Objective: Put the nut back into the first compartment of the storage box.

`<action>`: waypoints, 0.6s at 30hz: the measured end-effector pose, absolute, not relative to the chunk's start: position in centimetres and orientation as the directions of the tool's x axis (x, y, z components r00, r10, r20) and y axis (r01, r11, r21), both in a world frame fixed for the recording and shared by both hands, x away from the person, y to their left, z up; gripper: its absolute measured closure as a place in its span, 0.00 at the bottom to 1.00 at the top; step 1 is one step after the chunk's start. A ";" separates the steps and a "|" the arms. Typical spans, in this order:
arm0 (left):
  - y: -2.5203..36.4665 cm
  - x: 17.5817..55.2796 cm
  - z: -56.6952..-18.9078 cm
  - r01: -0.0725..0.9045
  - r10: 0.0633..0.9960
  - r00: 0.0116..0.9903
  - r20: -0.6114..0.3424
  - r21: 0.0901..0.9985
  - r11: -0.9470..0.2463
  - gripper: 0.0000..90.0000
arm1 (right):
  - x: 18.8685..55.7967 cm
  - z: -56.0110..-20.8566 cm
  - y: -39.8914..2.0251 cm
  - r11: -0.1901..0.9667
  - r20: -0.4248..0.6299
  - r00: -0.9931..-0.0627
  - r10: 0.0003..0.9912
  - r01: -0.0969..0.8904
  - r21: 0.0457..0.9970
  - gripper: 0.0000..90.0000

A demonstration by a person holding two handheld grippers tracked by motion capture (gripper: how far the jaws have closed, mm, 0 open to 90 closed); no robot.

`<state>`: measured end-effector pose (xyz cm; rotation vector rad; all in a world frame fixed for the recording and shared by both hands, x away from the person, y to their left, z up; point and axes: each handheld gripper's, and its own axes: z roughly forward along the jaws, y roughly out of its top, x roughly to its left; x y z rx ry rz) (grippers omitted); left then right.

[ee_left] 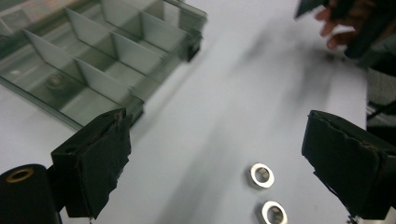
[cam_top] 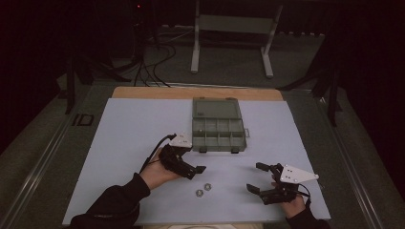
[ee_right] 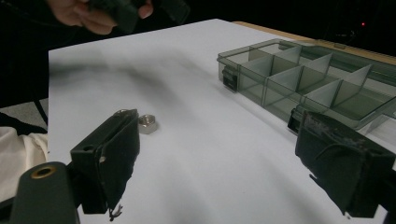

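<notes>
Two small metal nuts (cam_top: 203, 190) lie flat and just beside each other on the white mat of the counter (cam_top: 119, 143), between the two hands and nearer the person than the grey compartment box (cam_top: 218, 125). They look hard, light and smooth, likely to skid or flip if pinched off-centre, so the best hold is across two opposite flats, pads low against the mat.

The left tool (cam_top: 196, 171) hovers just beside them with its jaws wide and nothing between them. The right tool (cam_top: 254, 177) stands apart to the right, also open and empty.

The left gripper view shows both nuts (ee_left: 267, 194) close below its pads, and something small in one compartment of the box (ee_left: 93, 60). The right gripper view has one nut (ee_right: 147, 123) half behind its pad.
</notes>
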<state>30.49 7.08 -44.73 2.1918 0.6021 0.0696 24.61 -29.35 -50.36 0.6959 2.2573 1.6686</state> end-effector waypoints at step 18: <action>6.0 27.0 -46.4 0.303 0.301 0.944 -0.133 0.710 -0.636 0.17 | 24.6 -50.3 -29.3 0.233 0.077 -0.856 0.510 0.224 0.946 0.15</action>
